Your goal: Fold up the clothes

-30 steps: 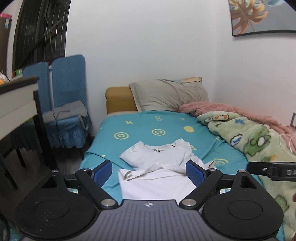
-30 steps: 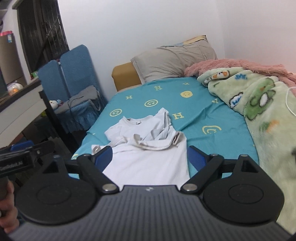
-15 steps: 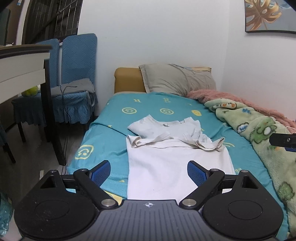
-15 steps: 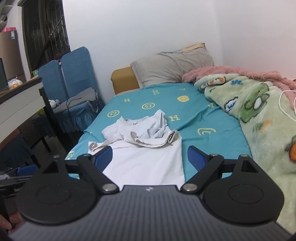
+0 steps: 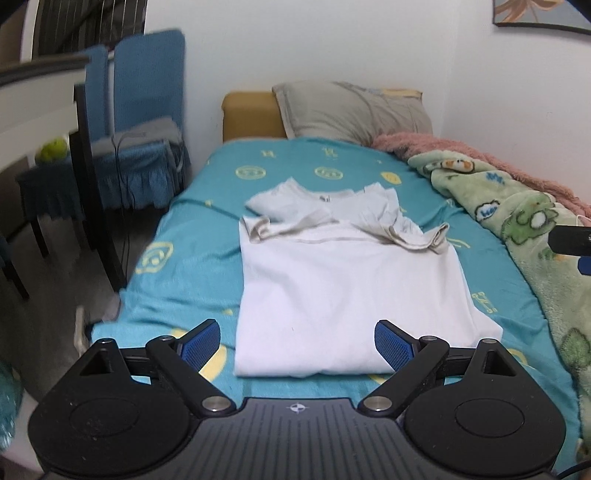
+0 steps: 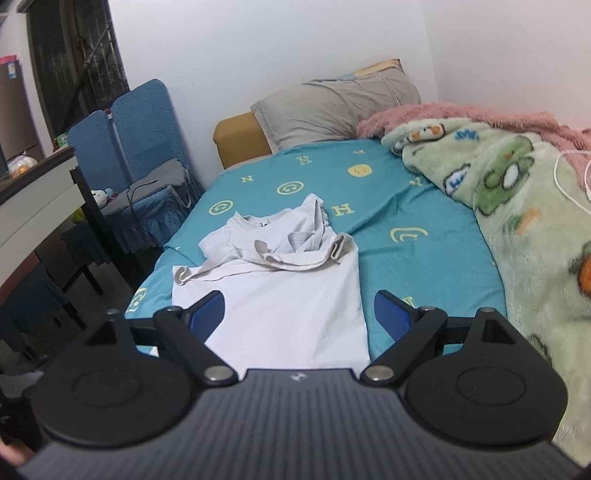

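1. Leftmost, a white-topped desk [image 5: 33,96] with a dark leg is seen at the room's edge, and a green ball-like object [image 5: 53,149] is seen beneath its top in the left wrist view.
2. Beside the desk, two blue-covered chairs [image 6: 125,125] are set against the white wall [image 6: 258,48], and grey cloth with a dark cable is laid on one seat.
3. Behind the chairs, a dark barred window [image 6: 74,62] is shown.
4. Further right, a bed with a teal sheet [image 5: 207,243] printed with yellow smiley faces and letters fills the middle of both views.
5. At the head of the bed, a mustard-yellow cushion [image 5: 251,114] is placed against the wall, and a grey pillow [image 5: 351,110] leans just beside it.
6. On the sheet, a white T-shirt [image 5: 343,288] is laid flat, its lower part smooth and its sleeves and collar bunched in folds at the far end.
7. Along the right side of the bed, a green cartoon-print blanket [image 6: 517,206] is heaped, with a pink fleece blanket [image 6: 461,114] behind it and a white cable lying over it.
8. At the upper right of the left wrist view, the corner of a framed leaf picture [image 5: 543,14] is cut off by the frame edge.
9. No containers are made out in either view.
10. The left gripper [image 5: 297,341] is held over the near hem of the T-shirt with its jaws spread wide and nothing between the blue pads.
11. The right gripper [image 6: 299,314] is likewise held above the shirt's near part, jaws wide and gripping nothing.
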Motion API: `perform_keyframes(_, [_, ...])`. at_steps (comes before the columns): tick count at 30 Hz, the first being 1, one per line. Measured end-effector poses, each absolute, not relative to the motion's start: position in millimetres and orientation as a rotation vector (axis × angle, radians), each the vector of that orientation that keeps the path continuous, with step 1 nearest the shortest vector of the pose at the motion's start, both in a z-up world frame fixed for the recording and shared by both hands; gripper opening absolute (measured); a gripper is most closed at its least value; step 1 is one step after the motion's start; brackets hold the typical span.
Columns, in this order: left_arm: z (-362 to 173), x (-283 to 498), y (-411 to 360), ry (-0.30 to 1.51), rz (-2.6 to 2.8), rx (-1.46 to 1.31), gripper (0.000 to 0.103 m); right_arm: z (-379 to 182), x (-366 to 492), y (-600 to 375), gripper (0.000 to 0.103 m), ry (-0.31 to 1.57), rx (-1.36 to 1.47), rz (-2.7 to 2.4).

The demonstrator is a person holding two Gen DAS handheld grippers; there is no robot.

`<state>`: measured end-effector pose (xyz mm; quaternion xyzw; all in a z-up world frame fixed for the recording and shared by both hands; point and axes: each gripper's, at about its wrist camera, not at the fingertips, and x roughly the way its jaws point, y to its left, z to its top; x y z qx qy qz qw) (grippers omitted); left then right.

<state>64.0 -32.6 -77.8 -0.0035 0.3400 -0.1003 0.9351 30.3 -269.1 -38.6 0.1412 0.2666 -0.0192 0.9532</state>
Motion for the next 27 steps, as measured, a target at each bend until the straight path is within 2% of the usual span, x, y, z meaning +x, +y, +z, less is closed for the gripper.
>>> perform_keyframes(10, [-102.8, 81.6, -32.2, 0.880, -0.179, -0.072, 0.092, -48.5, 34.8, -272.6, 0.089, 0.621, 0.303, -0.064])
perform_keyframes(18, [-123.1, 96.5, -16.2, 1.014, -0.204, -0.308, 0.091, -51.7, 36.6, -278.3, 0.089, 0.638, 0.337, -0.065])
perform_keyframes(21, [-133.0, 101.6, -11.3, 1.082, -0.243, -0.408, 0.085, -54.0, 37.0, -287.8, 0.089, 0.651, 0.404, -0.067])
perform_keyframes(27, [-143.7, 109.3, -10.3, 1.111, -0.289, -0.511, 0.085, -66.5, 38.9, -309.2, 0.089, 0.698, 0.602, -0.056])
